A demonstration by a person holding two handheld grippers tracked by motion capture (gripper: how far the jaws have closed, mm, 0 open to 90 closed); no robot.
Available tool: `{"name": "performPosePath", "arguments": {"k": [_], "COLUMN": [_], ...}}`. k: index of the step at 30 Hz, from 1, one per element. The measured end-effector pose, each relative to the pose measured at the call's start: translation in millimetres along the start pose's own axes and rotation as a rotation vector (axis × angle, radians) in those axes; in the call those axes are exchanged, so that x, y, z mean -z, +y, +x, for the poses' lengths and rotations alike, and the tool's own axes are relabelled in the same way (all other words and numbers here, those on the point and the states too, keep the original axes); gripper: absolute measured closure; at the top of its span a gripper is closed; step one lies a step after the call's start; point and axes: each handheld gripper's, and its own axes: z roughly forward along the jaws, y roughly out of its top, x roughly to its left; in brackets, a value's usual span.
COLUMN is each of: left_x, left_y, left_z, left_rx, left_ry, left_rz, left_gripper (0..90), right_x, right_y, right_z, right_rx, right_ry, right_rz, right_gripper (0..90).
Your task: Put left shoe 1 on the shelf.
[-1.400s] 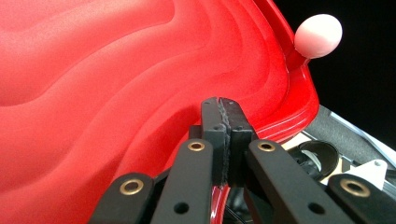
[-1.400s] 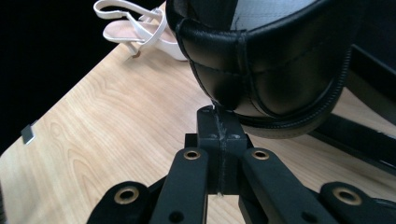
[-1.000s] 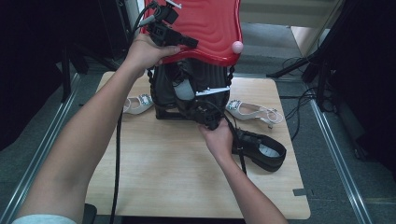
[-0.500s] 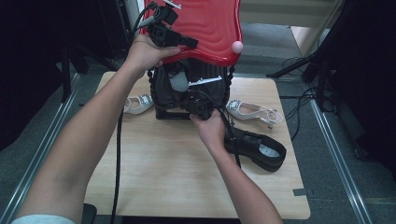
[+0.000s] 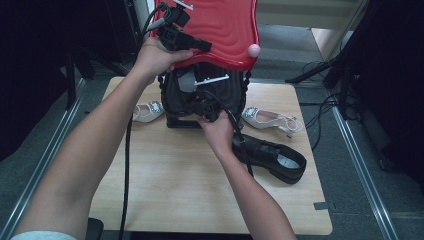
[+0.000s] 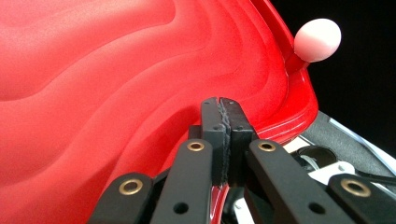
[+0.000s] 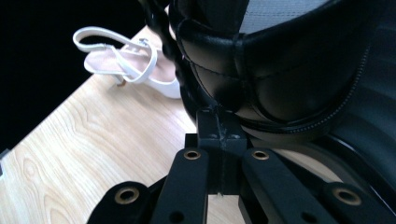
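Case work at a table. L gripper (image 5: 205,46) (image 6: 223,105) raised, jaws pressed together at the lower rim of a red lid (image 5: 225,30) (image 6: 116,93), w/ a strip of red showing between the links just below the pads. Lid's rippled surface spreads above and to the left of those jaws in the left gripper view. Pink knob (image 5: 254,49) (image 6: 317,39) up and to the right of the tips, on the lid's edge.

R gripper (image 5: 205,102) (image 7: 219,116) lower down, jaws together, tips right against the stitched front of a black bag (image 5: 220,92) (image 7: 280,70). Cannot tell whether anything is pinched between them. Bag bulks directly above and to the right of the tips in the right gripper view. White sandal (image 7: 121,60) lies up and to the left of the jaws there, beside the bag, on the wooden table (image 5: 175,190) (image 7: 70,154).

From the high view: bag sits under the lifted lid, between the two sets of jaws. Black shoe (image 5: 272,157) well behind the R jaws, beside that forearm.
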Motion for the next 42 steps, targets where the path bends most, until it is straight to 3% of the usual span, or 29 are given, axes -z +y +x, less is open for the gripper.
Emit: {"name": "performPosePath", "arguments": {"k": [9,14,16,20,26,30,34,42], "left_x": [0.4,0.7,0.9,1.6,16.4,27.0,35.4,48.2], "left_y": [0.6,1.4,1.9,2.0,4.8,5.5,1.0,-21.5], "left_z": [1.9,0.3,-0.6,2.8,-2.8,-5.7,-9.0,-26.5], "left_rx": [0.03,0.034,0.033,0.06,0.045,0.042,0.04,0.022], "left_ry": [-0.017,-0.005,0.004,-0.027,-0.032,-0.054,-0.075,-0.059], "left_rz": [-0.001,0.005,0.007,0.007,0.005,0.02,0.027,0.021], "left_gripper": [86.6,86.0,85.9,83.4,76.3,64.2,56.4,50.9], "right_x": [-15.4,-22.9,-18.4,-7.4,15.8,29.8,39.1,62.1], "right_y": [6.1,1.4,-1.0,-6.6,-19.9,-29.2,-42.1,-65.6], "right_z": [2.0,2.8,4.9,10.7,17.3,16.3,12.8,0.7], "right_rx": [-0.018,-0.027,-0.025,0.023,0.059,0.083,0.149,0.141], "right_ry": [0.013,0.053,0.067,0.077,0.132,0.142,0.164,0.212], "right_rz": [0.02,0.018,-0.004,-0.003,-0.032,-0.031,-0.02,-0.016], "right_gripper": [90.0,90.0,90.0,90.0,90.0,82.4,72.2,64.6]}}
